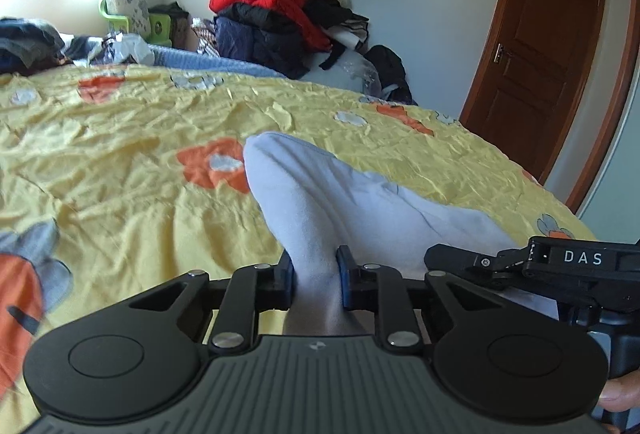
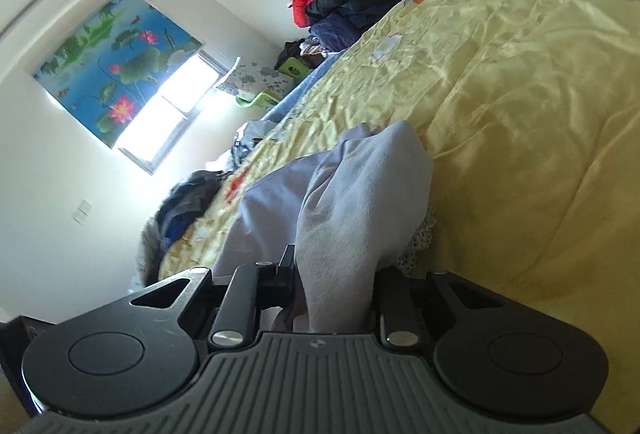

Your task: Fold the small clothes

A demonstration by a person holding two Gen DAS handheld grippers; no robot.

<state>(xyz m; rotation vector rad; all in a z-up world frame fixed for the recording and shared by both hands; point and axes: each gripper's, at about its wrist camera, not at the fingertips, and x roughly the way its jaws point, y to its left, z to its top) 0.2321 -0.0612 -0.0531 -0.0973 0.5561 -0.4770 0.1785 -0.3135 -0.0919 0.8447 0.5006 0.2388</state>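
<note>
A pale lavender small garment (image 1: 320,189) lies on the yellow flowered bedspread (image 1: 120,153). My left gripper (image 1: 316,274) is shut on one edge of it, the cloth pinched between the blue pads. My right gripper shows in the left wrist view (image 1: 472,266) just to the right, on the same garment. In the right wrist view my right gripper (image 2: 332,274) is shut on a bunched fold of the garment (image 2: 360,193), which rises from the bedspread (image 2: 520,113). A lace trim (image 2: 424,230) shows under the cloth.
A pile of dark and red jackets (image 1: 280,13) sits at the bed's far side against the wall. More dark clothes (image 1: 28,41) lie at the far left. A brown door (image 1: 540,53) stands at the right. A window (image 2: 168,101) is behind.
</note>
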